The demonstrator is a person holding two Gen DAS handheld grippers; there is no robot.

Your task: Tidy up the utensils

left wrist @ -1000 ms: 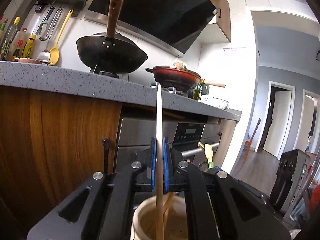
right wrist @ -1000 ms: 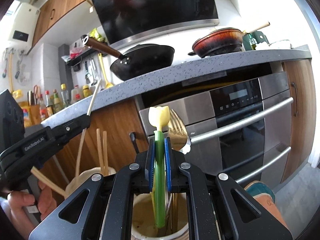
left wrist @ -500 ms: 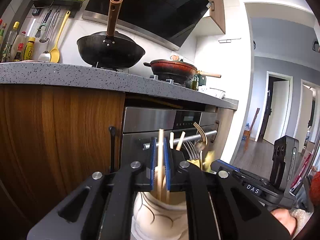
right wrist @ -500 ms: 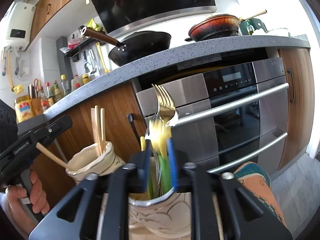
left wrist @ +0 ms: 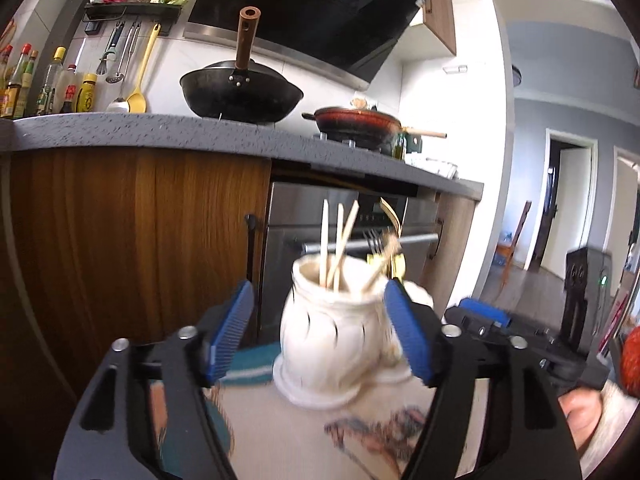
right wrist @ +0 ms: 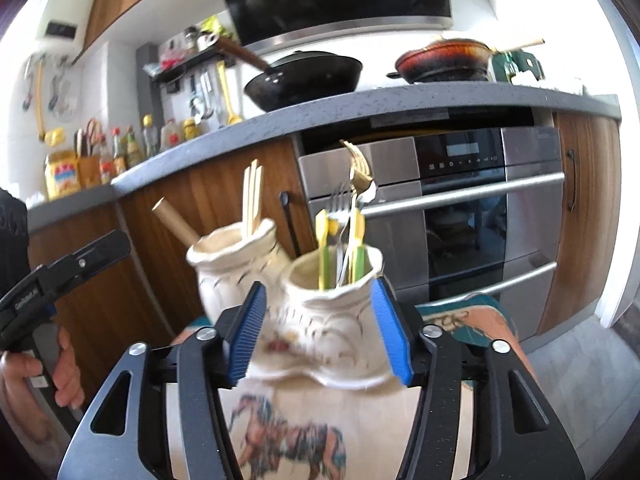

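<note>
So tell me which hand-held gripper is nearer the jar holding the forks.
Right. The right hand-held gripper straddles the fork jar, jaws open; the left hand-held gripper sits before the neighbouring chopstick jar.

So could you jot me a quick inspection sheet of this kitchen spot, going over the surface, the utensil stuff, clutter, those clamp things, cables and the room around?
Surface: low table with a painted horse design.
Job's things: two joined cream ceramic jars; the left jar holds chopsticks, the right jar holds forks and green-handled cutlery.
Clutter: nothing seen on the table.
Grippers: left gripper and right gripper both open, jaws just widened, gripping nothing; each jar merely shows between the blue pads.
Cables: nothing seen.
Surroundings: grey counter, black wok, red pan, steel oven, sauce bottles, hanging ladles.
</note>
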